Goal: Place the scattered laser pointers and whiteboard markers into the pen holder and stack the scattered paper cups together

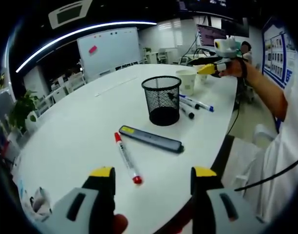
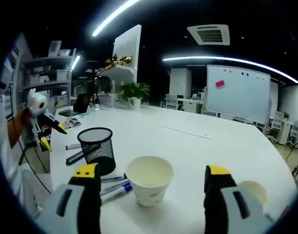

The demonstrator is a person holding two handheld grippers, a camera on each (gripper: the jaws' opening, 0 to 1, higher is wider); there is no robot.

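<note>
The tabletop (image 1: 90, 126) is smooth, glossy white. The pen holder (image 1: 161, 100) is black wire mesh. The paper cup (image 2: 149, 179) looks matt cream. At 6 o'clock, the red-capped marker (image 1: 127, 158) has a glossy plastic barrel.

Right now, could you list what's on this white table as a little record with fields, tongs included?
Table: white, rounded
Pen holder: black mesh, upright, mid-table
Red marker: lying loose in front of the left tongs
Laser pointer: dark bar lying between red marker and holder
Blue markers: lying beyond the holder
Paper cup: upright, between the right tongs' jaws, not gripped
Second cup: partly hidden behind a jaw
Left tongs: open, empty
Right tongs: open
</note>
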